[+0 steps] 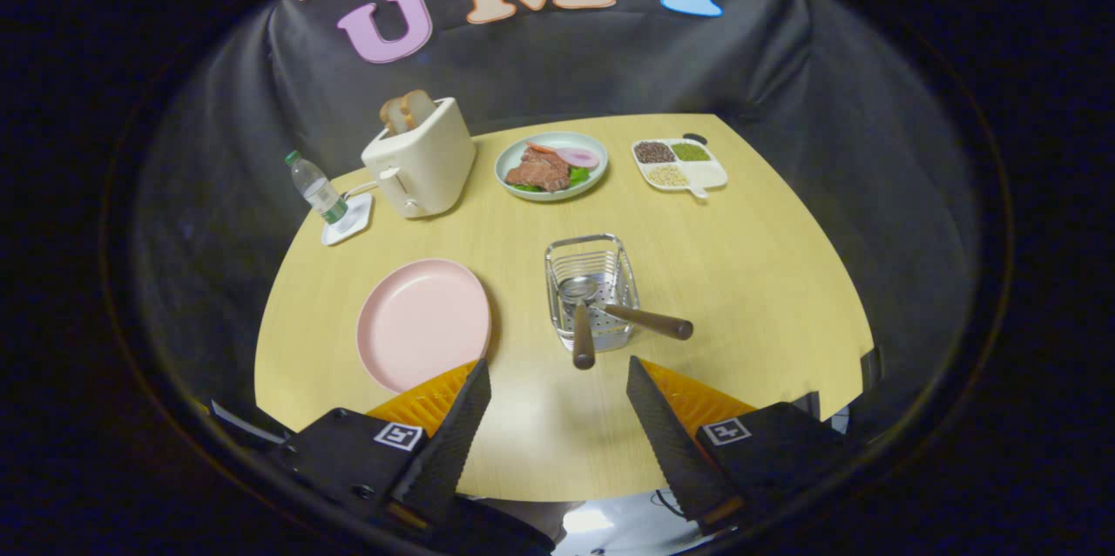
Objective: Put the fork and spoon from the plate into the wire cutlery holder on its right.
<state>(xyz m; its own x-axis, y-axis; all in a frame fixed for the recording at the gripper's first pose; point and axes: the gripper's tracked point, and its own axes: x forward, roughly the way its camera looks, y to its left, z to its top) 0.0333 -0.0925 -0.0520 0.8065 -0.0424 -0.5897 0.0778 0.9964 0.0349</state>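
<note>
On the far left I saw a water bottle point(315, 187) on a coaster and a toaster point(421, 159). Nearer me, the pink plate point(423, 322) lay bare. To its right stood the wire cutlery holder point(591, 290), with the spoon point(581, 316) and the fork point(646, 321) both resting in it, handles poking out toward me. My gripper point(557, 408) hung just short of it, fingers wide apart and holding nothing. I judged the task done; only backing away remained.

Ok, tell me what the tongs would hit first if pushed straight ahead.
Likely the wooden handle sticking out of the wire cutlery holder, just ahead of the open tongs; depth is unclear, so they might pass above it.
</note>
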